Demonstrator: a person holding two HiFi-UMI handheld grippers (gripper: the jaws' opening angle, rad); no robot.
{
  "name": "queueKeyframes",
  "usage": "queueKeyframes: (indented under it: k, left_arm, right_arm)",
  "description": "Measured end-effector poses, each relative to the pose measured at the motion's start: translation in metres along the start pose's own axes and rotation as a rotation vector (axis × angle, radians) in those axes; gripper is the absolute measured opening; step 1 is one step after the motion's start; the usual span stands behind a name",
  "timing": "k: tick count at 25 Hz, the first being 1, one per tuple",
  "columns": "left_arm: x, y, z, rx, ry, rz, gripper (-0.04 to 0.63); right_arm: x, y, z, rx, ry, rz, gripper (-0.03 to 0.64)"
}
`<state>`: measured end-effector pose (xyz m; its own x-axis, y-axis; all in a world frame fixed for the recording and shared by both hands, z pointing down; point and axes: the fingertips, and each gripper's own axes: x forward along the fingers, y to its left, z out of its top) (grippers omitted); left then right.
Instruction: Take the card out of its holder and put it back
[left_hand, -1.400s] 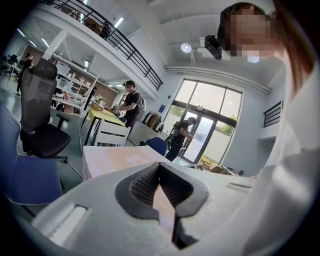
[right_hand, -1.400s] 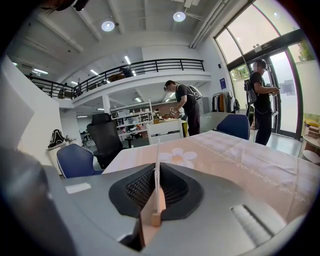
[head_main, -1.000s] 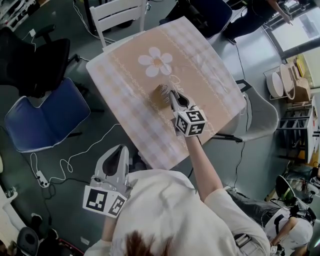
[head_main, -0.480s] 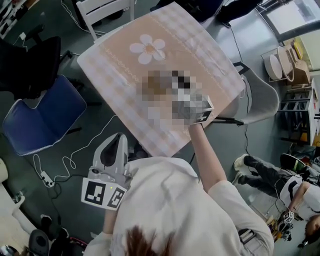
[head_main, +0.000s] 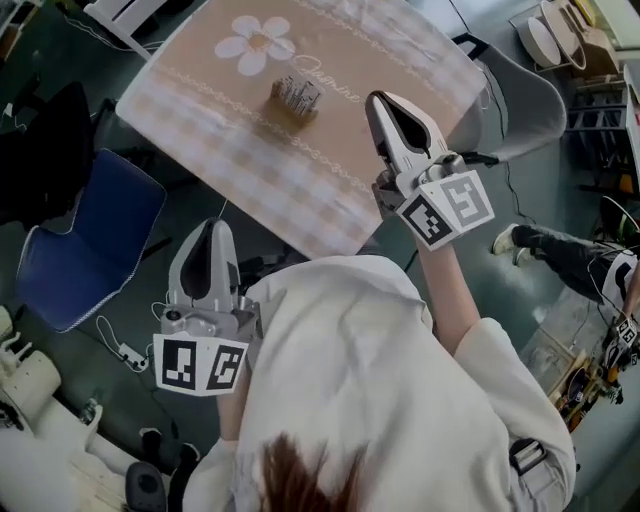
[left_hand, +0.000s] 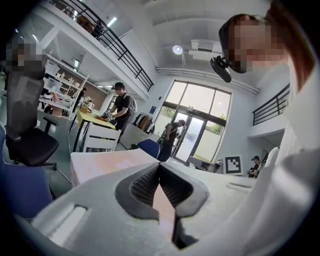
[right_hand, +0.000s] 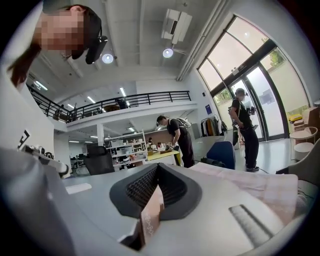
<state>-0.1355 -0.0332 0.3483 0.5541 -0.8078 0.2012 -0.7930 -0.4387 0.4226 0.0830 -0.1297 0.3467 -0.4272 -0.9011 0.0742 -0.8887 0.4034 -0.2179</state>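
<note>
The card holder (head_main: 296, 96), a small block with cards standing in it, sits on the flower-print table (head_main: 220, 140). My right gripper (head_main: 378, 100) hangs above the table's right edge, well away from the holder. Its jaws have just been closing, and a thin tan card (right_hand: 151, 212) stands edge-on between the pads in the right gripper view; the gripper (right_hand: 157, 167) is shut on it. The card does not show in the head view. My left gripper (head_main: 207, 228) is low beside my body, off the table, its tips (left_hand: 159, 167) meeting with nothing held.
A blue chair (head_main: 80, 250) and a black chair (head_main: 40, 150) stand left of the table, a white chair (head_main: 125, 12) behind it, a grey chair (head_main: 520, 90) to the right. Cables lie on the floor (head_main: 120, 345). Other people stand farther off in the room.
My right gripper has lifted away from the holder and come back toward the table's right edge. The left gripper has stayed where it was.
</note>
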Motion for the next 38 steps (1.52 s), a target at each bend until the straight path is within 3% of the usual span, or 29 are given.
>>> queueKeyframes:
  k: [9, 24, 30, 38]
  left_arm:
    - [0.016, -0.017, -0.005, 0.035, 0.041, -0.086, 0.0]
    - [0.024, -0.04, -0.01, 0.057, 0.073, -0.185, 0.0]
    - [0.023, -0.047, -0.019, 0.05, 0.095, -0.229, 0.0]
    - [0.027, -0.05, -0.023, 0.045, 0.1, -0.225, 0.0]
  right_arm:
    - [-0.104, 0.019, -0.008, 0.028, 0.031, -0.091, 0.002]
    - [-0.169, 0.039, -0.023, 0.017, 0.107, -0.161, 0.002]
    - [-0.165, 0.053, -0.04, 0.121, 0.174, -0.069, -0.002]
    - [-0.164, 0.057, -0.035, 0.045, 0.159, -0.052, 0.0]
